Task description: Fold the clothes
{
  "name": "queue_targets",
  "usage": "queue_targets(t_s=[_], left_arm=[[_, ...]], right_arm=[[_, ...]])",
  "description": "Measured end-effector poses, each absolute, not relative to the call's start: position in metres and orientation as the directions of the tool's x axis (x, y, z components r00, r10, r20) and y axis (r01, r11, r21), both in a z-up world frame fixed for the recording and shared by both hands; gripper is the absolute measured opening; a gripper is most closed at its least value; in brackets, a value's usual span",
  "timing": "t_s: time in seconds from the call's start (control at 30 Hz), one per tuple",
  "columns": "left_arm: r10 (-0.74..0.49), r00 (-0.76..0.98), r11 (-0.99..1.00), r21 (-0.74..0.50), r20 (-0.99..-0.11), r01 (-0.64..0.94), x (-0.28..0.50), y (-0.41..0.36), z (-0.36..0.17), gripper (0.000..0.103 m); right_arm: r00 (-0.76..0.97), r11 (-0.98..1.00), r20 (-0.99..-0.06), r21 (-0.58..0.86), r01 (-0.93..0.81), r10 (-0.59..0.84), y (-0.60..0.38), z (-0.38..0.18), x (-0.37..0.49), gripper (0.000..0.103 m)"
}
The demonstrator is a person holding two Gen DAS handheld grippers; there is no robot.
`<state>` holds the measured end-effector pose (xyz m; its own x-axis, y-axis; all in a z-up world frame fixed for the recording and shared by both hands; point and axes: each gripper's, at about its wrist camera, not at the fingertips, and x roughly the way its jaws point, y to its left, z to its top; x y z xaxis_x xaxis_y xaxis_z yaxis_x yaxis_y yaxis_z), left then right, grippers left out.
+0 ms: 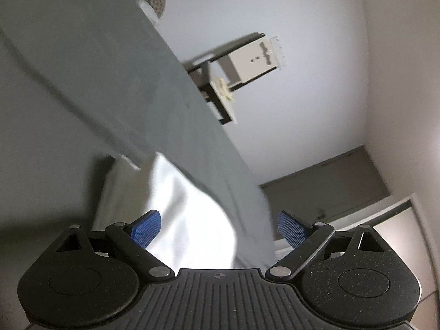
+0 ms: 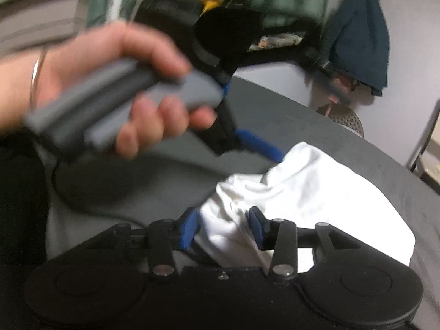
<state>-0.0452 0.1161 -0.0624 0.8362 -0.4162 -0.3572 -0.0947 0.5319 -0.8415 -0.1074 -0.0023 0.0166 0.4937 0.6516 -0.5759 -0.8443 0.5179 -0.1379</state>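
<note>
A white cloth (image 2: 308,181) lies crumpled on the grey table (image 2: 288,110). In the right wrist view my right gripper (image 2: 224,227) has its blue pads (image 2: 189,228) on either side of a bunched edge of the cloth, with a loose gap, so it is open. A hand (image 2: 110,63) holds the left gripper (image 2: 247,121) above the table to the left, one blue finger (image 2: 261,145) close to the cloth's far edge. In the left wrist view the left gripper (image 1: 218,228) stands wide open over the white cloth (image 1: 176,206), not touching it.
A dark blue garment (image 2: 360,35) hangs on the wall behind the table. A black bag (image 2: 228,27) and a stack of books (image 2: 41,19) sit at the far side. A white shelf unit (image 1: 255,60) and a door (image 1: 330,187) stand beyond the table edge.
</note>
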Motion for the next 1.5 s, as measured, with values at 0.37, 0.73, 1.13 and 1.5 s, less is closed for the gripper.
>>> queue_targets(t_s=[0.37, 0.73, 1.13, 1.5], left_arm=[[-0.363, 0.81, 0.728, -0.683, -0.46, -0.061, -0.019, 0.107, -0.056, 0.092], [-0.338, 0.813, 0.702, -0.702, -0.473, -0.117, -0.022, 0.124, -0.069, 0.011], [-0.178, 0.813, 0.785, -0.578, -0.555, -0.223, -0.026, 0.131, -0.053, 0.007], [-0.443, 0.836, 0.735, -0.666, -0.325, 0.13, -0.039, 0.103, -0.014, 0.01]], right_arm=[[0.456, 0.613, -0.603, 0.07, -0.787, 0.654, 0.0, 0.027, -0.071, 0.034], [0.447, 0.512, -0.599, -0.072, -0.856, 0.664, 0.011, 0.021, -0.095, 0.005], [0.401, 0.456, -0.614, -0.074, -0.887, 0.68, 0.018, 0.013, -0.106, 0.032], [0.594, 0.71, -0.548, 0.002, -0.704, 0.589, -0.074, 0.03, -0.101, 0.034]])
